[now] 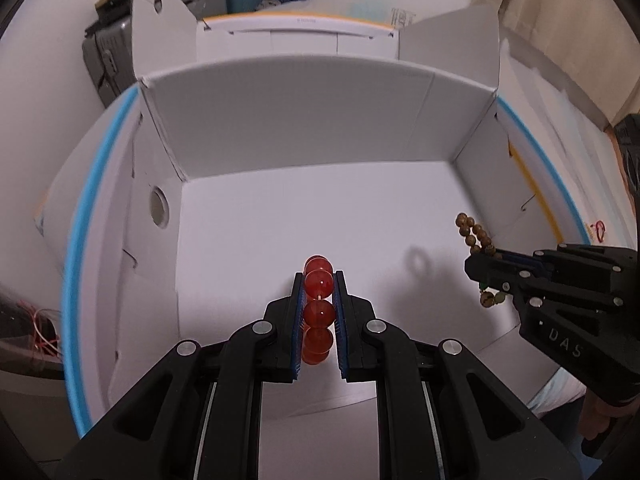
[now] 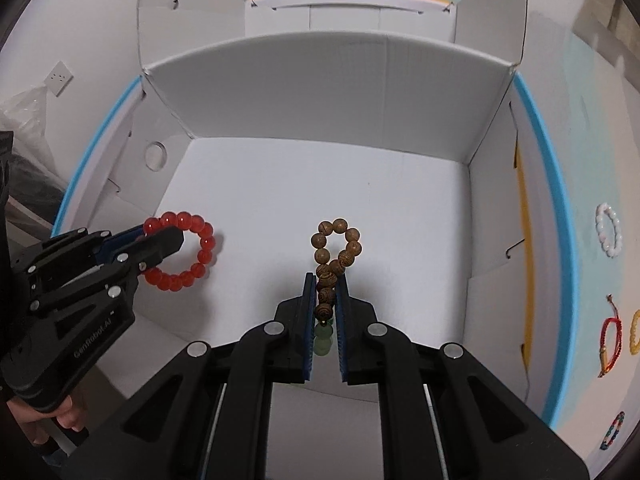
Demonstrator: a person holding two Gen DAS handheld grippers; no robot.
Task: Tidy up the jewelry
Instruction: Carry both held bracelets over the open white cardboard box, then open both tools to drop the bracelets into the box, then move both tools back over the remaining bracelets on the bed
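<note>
My left gripper (image 1: 319, 280) is shut on a red bead bracelet (image 1: 319, 284), held edge-on above the floor of an open white cardboard box (image 1: 320, 120). From the right wrist view the same red bracelet (image 2: 192, 256) hangs as a full ring from the left gripper (image 2: 162, 248) at the left of the box. My right gripper (image 2: 326, 280) is shut on a brown wooden bead bracelet (image 2: 338, 240) with a green bead below, over the box floor. In the left wrist view the right gripper (image 1: 480, 266) and brown bracelet (image 1: 472, 232) sit at the right.
The box (image 2: 320, 92) has upright flaps and tall white walls on all sides. Outside its right wall lie a white bead bracelet (image 2: 608, 236), a red cord bracelet (image 2: 610, 336), a yellow one (image 2: 634, 332) and a multicoloured one (image 2: 612, 434). Suitcases stand behind.
</note>
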